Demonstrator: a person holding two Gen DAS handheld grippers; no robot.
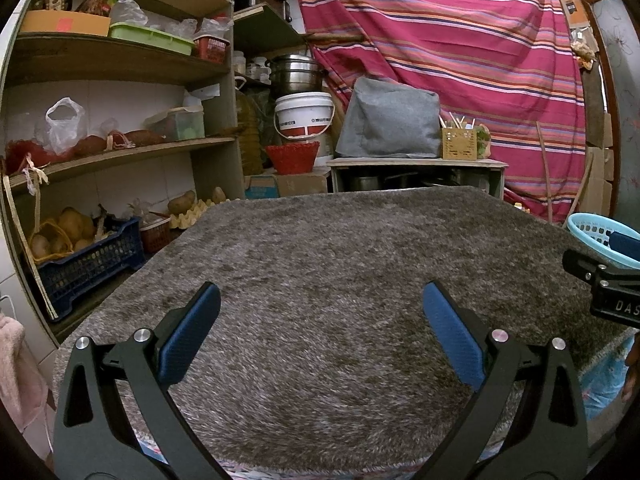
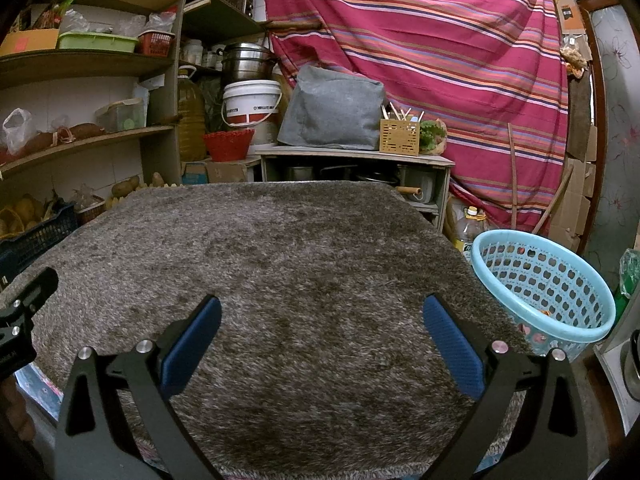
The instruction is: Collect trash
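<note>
A light blue perforated basket (image 2: 552, 280) stands at the right edge of the table, with small bits at its bottom; its rim also shows in the left wrist view (image 1: 592, 226). My left gripper (image 1: 320, 296) is open and empty above the shaggy grey-brown rug (image 1: 320, 264) that covers the table. My right gripper (image 2: 322, 306) is open and empty above the same rug (image 2: 280, 248), to the left of the basket. No loose trash shows on the rug. The right gripper's body shows at the right edge of the left wrist view (image 1: 608, 280).
Wooden shelves (image 1: 120, 152) with bags, crates and potatoes stand at the left. Behind the table are a white bucket (image 1: 304, 114), a red basket (image 1: 292, 156), a grey covered box (image 1: 390, 120) on a low stand, and a striped pink cloth (image 1: 460, 40). An oil bottle (image 2: 470, 226) stands beside the basket.
</note>
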